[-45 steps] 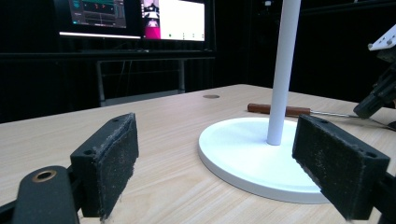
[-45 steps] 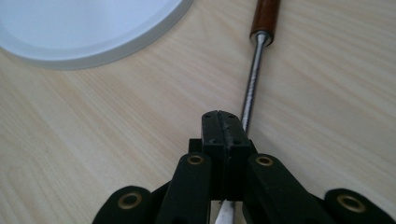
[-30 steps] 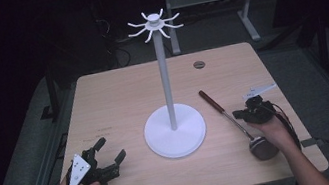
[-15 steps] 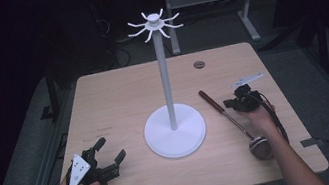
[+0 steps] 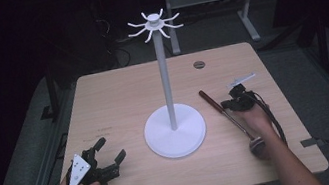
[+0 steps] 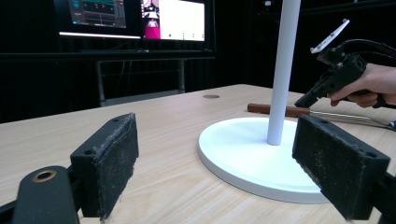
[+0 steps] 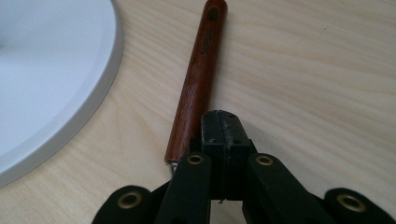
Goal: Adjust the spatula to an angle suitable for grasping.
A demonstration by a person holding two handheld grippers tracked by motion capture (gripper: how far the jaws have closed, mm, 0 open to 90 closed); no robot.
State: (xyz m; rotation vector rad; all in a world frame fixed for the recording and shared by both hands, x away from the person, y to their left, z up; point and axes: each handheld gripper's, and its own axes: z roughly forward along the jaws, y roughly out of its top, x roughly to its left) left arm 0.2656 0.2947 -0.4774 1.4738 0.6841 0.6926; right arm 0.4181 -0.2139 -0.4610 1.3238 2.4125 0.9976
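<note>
Where the pale wooden table [image 5: 117, 95] is seen from above, a white stand [image 5: 174, 130] with a round flat base and a thin upright pole is placed at its centre, topped by a ring of small curved hooks. A ladle [image 5: 230, 118] is laid to the right of the base, its long axis running from upper left to lower right of the high view: the reddish-brown wooden handle points to the upper left, the round metal bowl to the lower right.

The right gripper [image 5: 231, 103] is held over the thin metal shaft just below the wooden handle. In the right gripper view its jaws are seen pressed together with nothing between them, the tip [image 7: 223, 122] just beside the lower end of the smooth, glossy handle [image 7: 197, 77]; faint lettering and a hanging hole are shown there, unreadable from above.

The left gripper [image 5: 105, 160] is rested at the lower left of the table, jaws spread wide and empty. Rough, gritty black pads [image 6: 113, 163] are shown in the left gripper view.
</note>
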